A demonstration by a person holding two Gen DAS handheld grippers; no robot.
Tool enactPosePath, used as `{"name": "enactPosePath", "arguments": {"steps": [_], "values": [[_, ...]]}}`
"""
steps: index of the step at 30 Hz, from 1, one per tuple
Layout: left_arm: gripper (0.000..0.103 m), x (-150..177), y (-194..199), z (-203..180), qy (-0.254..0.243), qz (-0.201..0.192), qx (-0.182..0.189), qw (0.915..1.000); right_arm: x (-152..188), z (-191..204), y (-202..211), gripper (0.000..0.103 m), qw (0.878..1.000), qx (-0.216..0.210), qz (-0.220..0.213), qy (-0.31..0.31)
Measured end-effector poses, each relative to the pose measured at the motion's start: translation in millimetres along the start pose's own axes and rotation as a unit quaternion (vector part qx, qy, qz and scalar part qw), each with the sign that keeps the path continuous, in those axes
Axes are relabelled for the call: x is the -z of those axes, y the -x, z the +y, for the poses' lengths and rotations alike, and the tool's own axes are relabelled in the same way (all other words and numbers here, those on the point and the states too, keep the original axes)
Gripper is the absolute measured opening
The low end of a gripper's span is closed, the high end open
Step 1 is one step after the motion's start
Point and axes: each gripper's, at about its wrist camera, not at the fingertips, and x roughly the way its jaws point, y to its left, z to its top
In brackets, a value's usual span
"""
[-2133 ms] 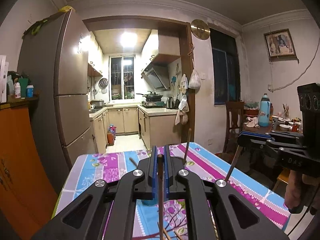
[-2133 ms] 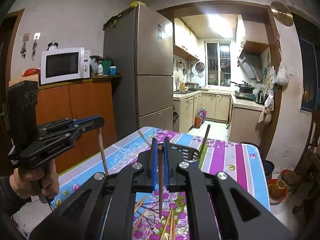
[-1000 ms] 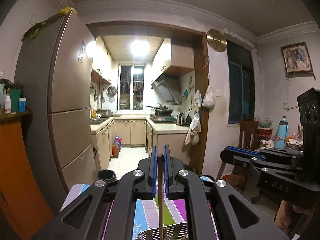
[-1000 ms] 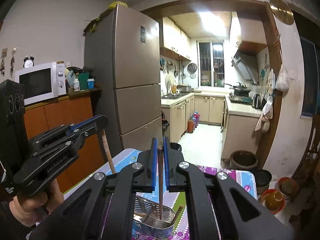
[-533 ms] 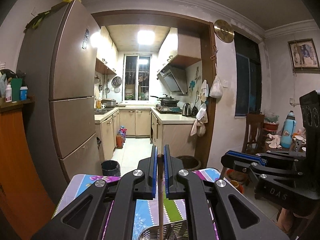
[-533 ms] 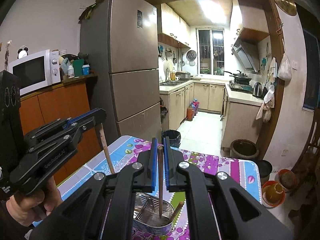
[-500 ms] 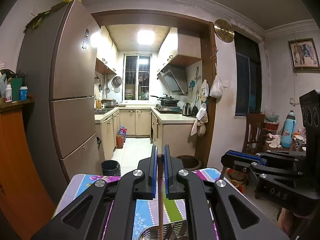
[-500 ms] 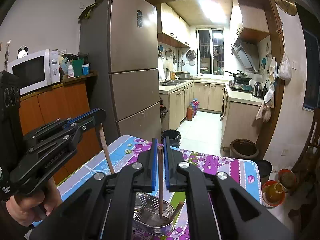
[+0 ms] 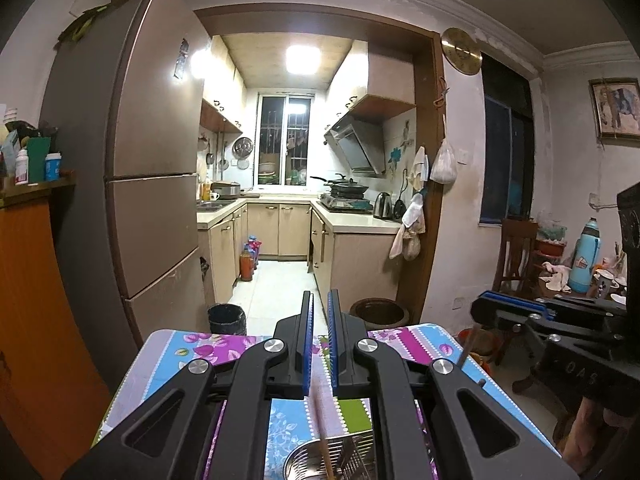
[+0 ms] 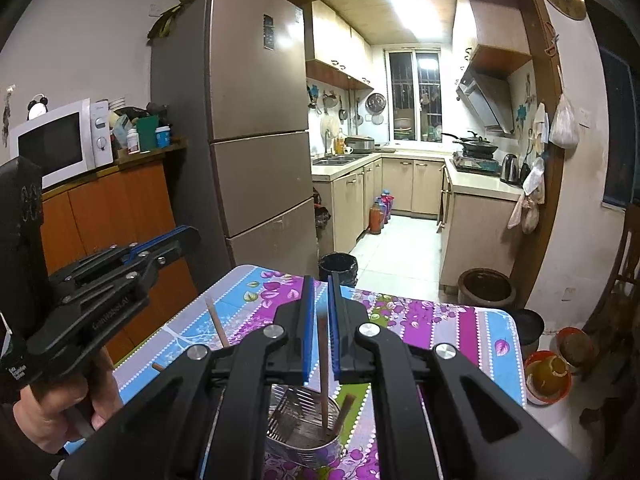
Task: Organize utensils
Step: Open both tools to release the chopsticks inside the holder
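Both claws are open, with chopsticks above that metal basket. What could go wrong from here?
1. The blurred chopstick under the open left gripper looks loose in the air; it might clip the metal basket rim and bounce onto the table.
2. The upright chopstick stands in the basket between the right gripper jaws; unsupported, it may topple and lever out of the shallow basket.

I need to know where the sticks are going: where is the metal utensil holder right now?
In the right wrist view the metal utensil holder sits low at centre on the floral tablecloth, just below the right tongs, with a chopstick standing in it.
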Motion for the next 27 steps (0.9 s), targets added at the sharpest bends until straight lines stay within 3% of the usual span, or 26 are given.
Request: {"name": "enactPosePath", "arguments": {"steps": [4, 10, 20, 27], "values": [[0.026, 3.6, 2.1, 1.9, 0.002, 0.000, -0.005, 1.0000, 2.5, -3.5, 0.7, 0.035, 1.000, 0.001, -0.001, -0.005], [0.036, 8.0, 8.1, 3.4, 0.000, -0.003, -0.009, 1.0000, 3.3, -6.1, 8.2, 0.050, 1.000, 0.005, -0.014, -0.011], [0.052, 29.4, 33.8, 7.6, 0.005, -0.008, -0.023, 0.9997, 25.7, -2.3, 25.9, 0.065, 1.000, 0.010, -0.028, -0.004], [0.057, 43.6, 59.4, 5.2, 0.007, -0.012, -0.024, 0.9996, 39.7, 10.9, 50.6, 0.075, 0.999, 0.014, -0.048, 0.003]]}}
